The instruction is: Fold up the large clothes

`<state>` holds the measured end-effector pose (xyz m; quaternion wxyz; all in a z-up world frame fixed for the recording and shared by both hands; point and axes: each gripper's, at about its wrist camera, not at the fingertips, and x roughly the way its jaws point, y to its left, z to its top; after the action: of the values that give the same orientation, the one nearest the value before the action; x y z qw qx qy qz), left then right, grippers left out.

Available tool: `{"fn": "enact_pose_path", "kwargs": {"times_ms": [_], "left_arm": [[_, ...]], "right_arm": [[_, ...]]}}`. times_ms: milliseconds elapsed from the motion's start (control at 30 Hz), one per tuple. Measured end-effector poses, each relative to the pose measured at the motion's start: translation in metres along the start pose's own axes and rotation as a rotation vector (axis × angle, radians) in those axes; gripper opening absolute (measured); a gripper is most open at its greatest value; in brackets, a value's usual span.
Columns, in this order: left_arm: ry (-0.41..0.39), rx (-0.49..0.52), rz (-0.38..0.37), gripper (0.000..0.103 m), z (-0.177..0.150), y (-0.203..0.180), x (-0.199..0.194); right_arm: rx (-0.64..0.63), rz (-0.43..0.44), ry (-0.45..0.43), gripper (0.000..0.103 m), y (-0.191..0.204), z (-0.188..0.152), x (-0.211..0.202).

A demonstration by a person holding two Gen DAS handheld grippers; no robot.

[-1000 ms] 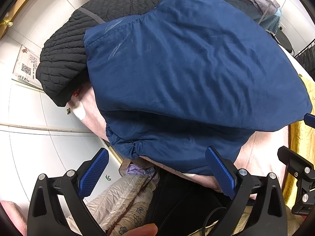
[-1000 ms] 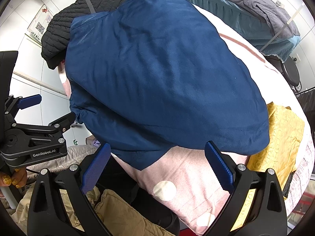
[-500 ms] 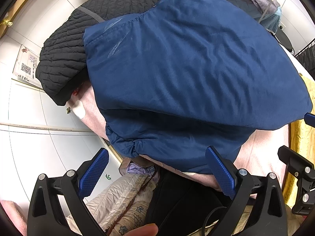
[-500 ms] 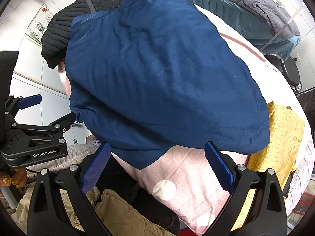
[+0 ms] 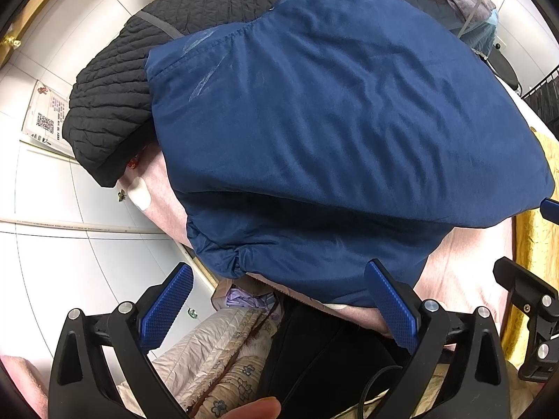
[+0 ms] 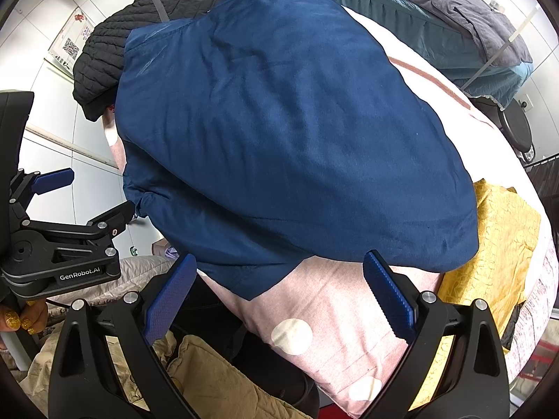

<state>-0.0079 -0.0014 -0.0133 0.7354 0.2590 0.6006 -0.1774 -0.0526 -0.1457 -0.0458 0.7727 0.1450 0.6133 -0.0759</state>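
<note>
Your blue garment (image 5: pixel 332 132) lies folded into a thick bundle on the pink bedsheet (image 6: pixel 335 314), and everything else is easiest placed against it. Behind it, at its far left corner, sits a black quilted jacket (image 5: pixel 115 94), partly tucked under the blue edge. At its right side a yellow cloth (image 6: pixel 499 237) lies on the same sheet, touching the bundle's right corner (the blue fabric overlaps it slightly). Beyond the garment, on the far right, there is a second bed with a grey cover (image 6: pixel 447 3).

Your left gripper (image 5: pixel 277 300) is spread wide just in front of the garment's near left corner, holding nothing; its blue fingertips (image 5: pixel 167 307) sit either side of the gathered hem without touching the cloth. Your right gripper (image 6: pixel 279 296) is equally wide and empty, hovering at the garment's near edge, where a pointed flap of blue hangs over the pink sheet between the pads. In the right wrist view you can see the left gripper off to the garment's left, with your gold-painted nails below it. Below the garment's near edge lies a beige quilted fabric (image 5: pixel 216 356).
</note>
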Motion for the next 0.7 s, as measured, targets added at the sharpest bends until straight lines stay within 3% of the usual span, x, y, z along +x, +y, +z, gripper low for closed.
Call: {"fn": "enact_pose_path", "kwargs": {"times_ms": [700], "left_arm": [[0.005, 0.0, 0.0, 0.097, 0.0002, -0.0005, 0.0]], "right_arm": [[-0.001, -0.002, 0.003, 0.095, 0.0028, -0.0028, 0.0008]]}}
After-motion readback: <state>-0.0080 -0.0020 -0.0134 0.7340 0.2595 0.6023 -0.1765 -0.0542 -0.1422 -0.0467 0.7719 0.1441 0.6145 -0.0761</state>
